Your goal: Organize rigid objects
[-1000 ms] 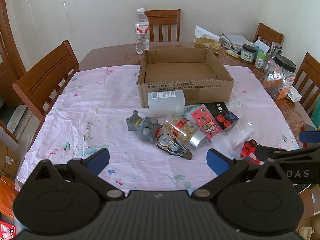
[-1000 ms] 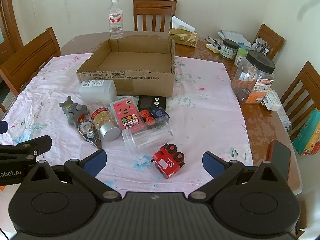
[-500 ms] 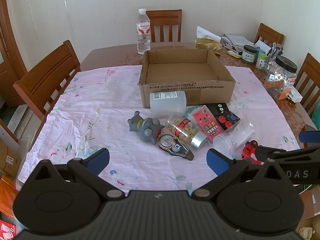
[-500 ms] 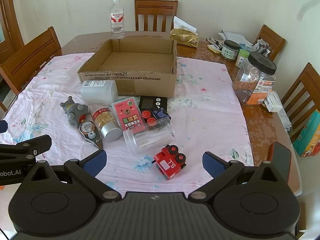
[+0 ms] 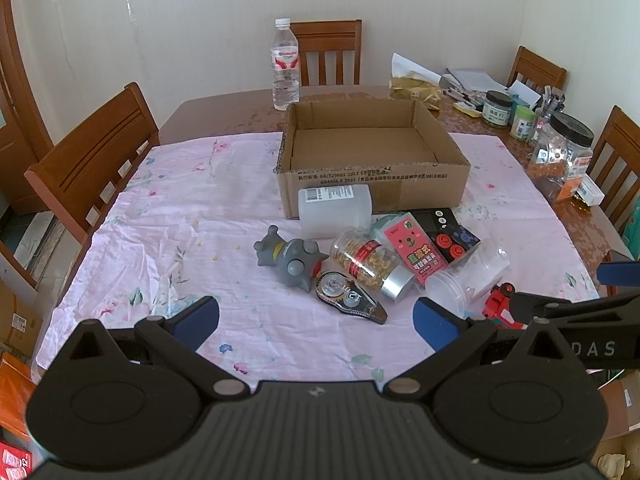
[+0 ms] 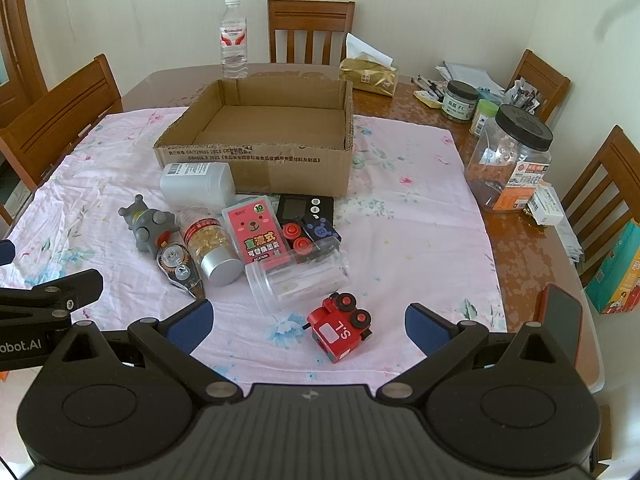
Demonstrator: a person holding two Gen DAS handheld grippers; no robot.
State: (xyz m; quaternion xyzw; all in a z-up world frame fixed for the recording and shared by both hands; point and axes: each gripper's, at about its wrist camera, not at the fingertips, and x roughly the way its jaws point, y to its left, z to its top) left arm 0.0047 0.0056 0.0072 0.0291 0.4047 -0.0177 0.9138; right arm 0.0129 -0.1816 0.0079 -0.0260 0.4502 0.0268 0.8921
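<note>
Left gripper [image 5: 316, 318] level, pointing toward 12 o'clock, jaws spread wide with nothing between the blue pads, right gripper [image 6: 306, 324] beside it at 3 o'clock, likewise level, jaws wide apart, nothing held

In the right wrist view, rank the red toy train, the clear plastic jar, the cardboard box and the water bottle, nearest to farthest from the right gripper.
1. Red toy train, just ahead of the open right gripper, between its fingers.
2. Clear plastic jar, lying on its side just beyond the train.
3. Cardboard box, mid-table, open.
4. Water bottle, upright at the far edge, left of the box.
</note>
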